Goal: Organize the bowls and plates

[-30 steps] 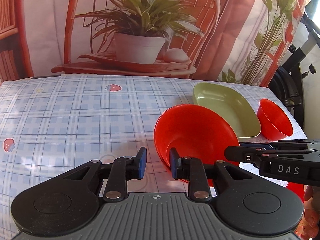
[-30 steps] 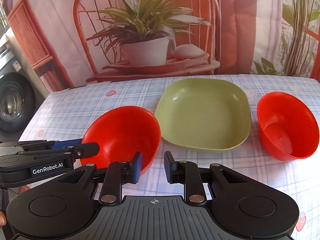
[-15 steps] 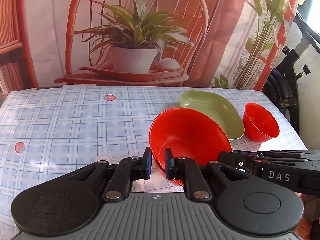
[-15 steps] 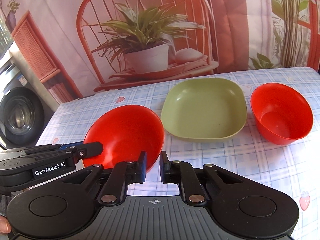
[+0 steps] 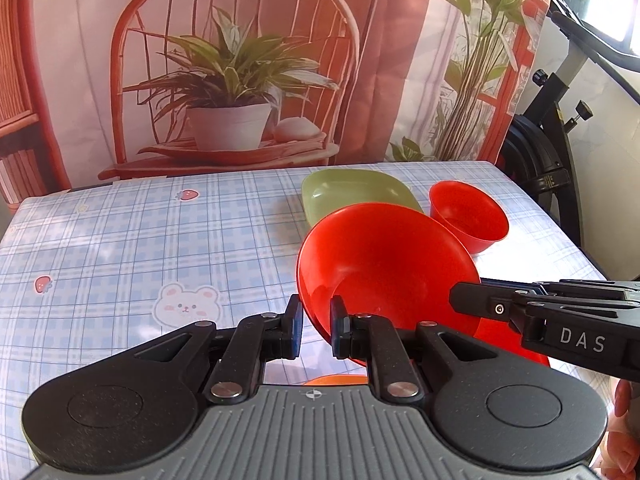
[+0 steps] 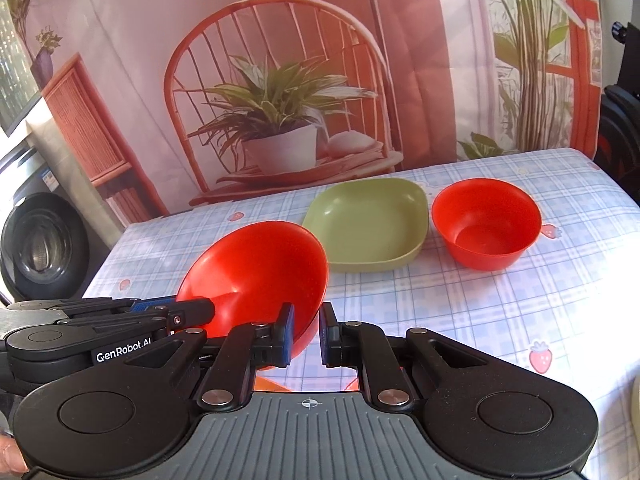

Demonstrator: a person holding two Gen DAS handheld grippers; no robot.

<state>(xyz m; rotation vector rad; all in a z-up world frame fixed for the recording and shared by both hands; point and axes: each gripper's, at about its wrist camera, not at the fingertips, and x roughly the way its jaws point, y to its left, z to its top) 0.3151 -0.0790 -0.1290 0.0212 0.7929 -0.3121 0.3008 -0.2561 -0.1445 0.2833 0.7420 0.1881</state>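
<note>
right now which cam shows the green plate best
The right wrist view: the green plate shows whole, rim and inside, on the table. In the left wrist view the held red bowl hides the plate's near edge, leaving only its far part.

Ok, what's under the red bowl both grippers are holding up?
Under the lifted red bowl an orange rim shows; the rest is covered by the left gripper and right gripper.

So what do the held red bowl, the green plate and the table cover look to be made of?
Red bowl: probably plastic, glossy, with soft highlights and a thin rim. Green plate: likely matte plastic or melamine, showing only a dull sheen. Table cover: seemingly wipeable vinyl, a smooth printed check with glare.
</note>
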